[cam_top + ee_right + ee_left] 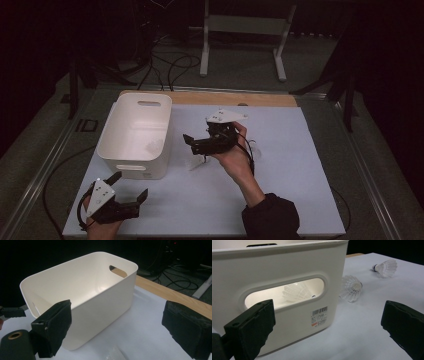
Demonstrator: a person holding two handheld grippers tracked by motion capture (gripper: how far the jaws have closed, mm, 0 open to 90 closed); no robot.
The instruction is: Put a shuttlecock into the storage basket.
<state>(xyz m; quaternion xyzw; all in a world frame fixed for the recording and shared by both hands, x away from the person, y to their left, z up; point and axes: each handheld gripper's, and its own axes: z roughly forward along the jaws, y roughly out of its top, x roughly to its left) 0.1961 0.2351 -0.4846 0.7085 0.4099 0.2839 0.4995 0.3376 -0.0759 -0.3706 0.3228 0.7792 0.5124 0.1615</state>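
Nearby, shuttlecock (350,288) sideways, cork rightward.

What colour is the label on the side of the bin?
The label on the bin is white with a black barcode and an orange mark, clearest in the left gripper view.

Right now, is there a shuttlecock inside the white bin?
Yes, in the left gripper view a shuttlecock can be seen through the handle opening of the white bin, lying inside it.
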